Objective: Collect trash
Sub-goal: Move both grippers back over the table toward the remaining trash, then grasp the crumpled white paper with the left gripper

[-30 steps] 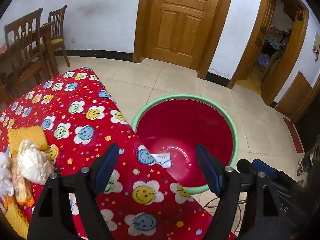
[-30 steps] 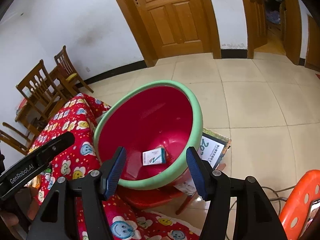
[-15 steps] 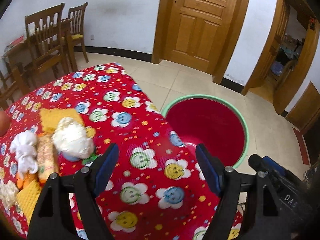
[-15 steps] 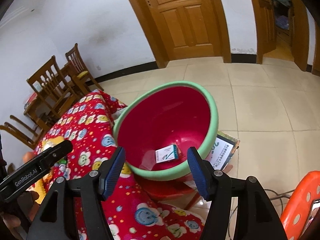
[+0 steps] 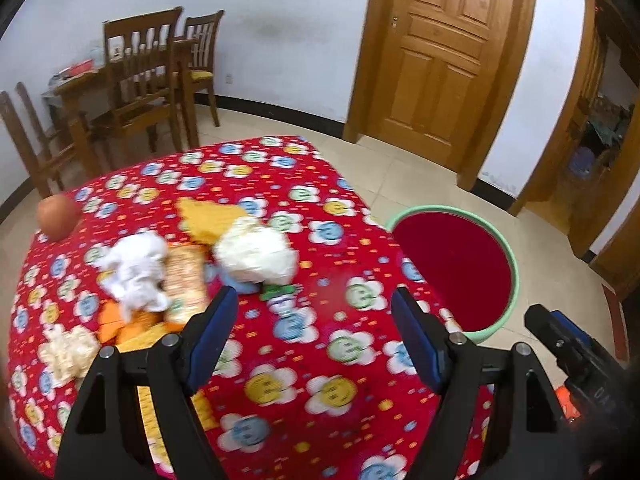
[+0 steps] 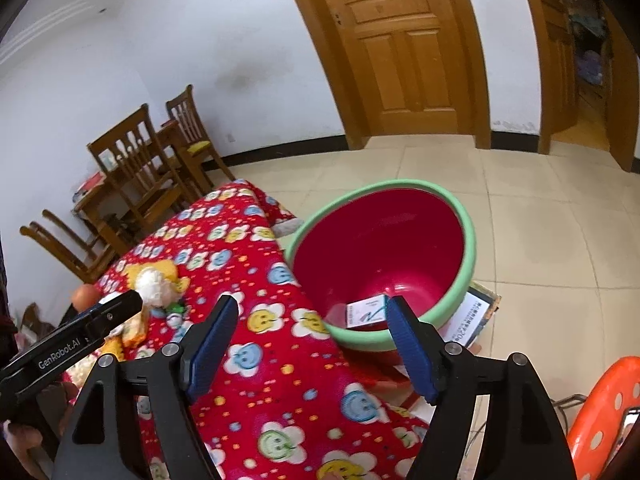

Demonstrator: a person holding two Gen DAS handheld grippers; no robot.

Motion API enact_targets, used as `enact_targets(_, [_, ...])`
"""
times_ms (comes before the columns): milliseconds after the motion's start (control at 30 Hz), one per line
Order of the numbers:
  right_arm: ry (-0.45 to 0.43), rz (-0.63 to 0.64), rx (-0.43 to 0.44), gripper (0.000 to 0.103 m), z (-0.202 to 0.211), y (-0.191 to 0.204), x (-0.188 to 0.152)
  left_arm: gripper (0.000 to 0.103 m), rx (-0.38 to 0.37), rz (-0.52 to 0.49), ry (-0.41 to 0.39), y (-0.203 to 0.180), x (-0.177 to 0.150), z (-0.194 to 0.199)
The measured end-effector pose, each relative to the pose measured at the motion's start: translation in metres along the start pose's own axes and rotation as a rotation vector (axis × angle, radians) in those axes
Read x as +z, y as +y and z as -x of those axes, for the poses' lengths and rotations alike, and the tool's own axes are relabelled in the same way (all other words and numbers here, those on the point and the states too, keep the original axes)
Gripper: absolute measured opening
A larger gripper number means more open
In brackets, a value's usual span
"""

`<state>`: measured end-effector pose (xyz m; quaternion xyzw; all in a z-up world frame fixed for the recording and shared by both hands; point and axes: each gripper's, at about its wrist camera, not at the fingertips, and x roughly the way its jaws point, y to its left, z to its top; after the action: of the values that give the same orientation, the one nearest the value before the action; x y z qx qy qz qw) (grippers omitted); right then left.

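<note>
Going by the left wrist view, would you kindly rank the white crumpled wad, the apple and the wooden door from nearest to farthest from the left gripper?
1. White crumpled wad, on the tablecloth just ahead of the left gripper.
2. Apple, at the table's far left edge.
3. Wooden door, in the back wall.

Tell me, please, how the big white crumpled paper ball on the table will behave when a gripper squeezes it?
The white paper ball looks loosely crumpled, so it probably compresses and feels light. Being lumpy, it likely will not roll far.

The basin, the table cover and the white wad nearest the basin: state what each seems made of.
Basin: likely moulded plastic, smooth and faintly glossy, red inside with a green rim.
Table cover: seems soft napped fabric, matte, printed with smiling flowers, draping over the edge.
White wad: probably crumpled tissue or paper, creased and matte; blur leaves it open.
</note>
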<state>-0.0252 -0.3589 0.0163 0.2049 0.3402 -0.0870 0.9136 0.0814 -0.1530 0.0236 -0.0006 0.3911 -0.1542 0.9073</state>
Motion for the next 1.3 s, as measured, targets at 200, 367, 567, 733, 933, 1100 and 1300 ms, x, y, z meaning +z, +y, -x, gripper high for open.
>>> enact_targets(200, [0.016, 0.034, 0.037, 0.078, 0.001, 0.024, -0.007, 0.079, 0.059, 0.045, -0.019, 0.034, -0.008, 0.022])
enact_targets(367, [0.029, 0.066, 0.056, 0.078, 0.0, 0.04, -0.014, 0.079, 0.122, 0.079, -0.01, 0.062, -0.019, 0.032])
enact_targets(567, [0.036, 0.08, 0.083, 0.078, -0.003, 0.055, -0.02, 0.079, 0.177, 0.128, -0.005, 0.098, -0.031, 0.04])
enact_targets(733, [0.047, 0.098, 0.084, 0.08, -0.007, 0.066, -0.024, 0.079, 0.223, 0.171, 0.005, 0.128, -0.04, 0.04])
enact_targets(933, [0.069, 0.109, 0.08, 0.08, -0.014, 0.076, -0.029, 0.079, 0.289, 0.22, 0.039, 0.163, -0.053, 0.03])
enact_targets(1100, [0.09, 0.105, 0.08, 0.08, -0.02, 0.082, -0.033, 0.079, 0.314, 0.232, 0.059, 0.181, -0.056, 0.02])
enact_targets(1300, [0.101, 0.105, 0.083, 0.08, -0.024, 0.09, -0.036, 0.079, 0.327, 0.245, 0.087, 0.196, -0.058, 0.007])
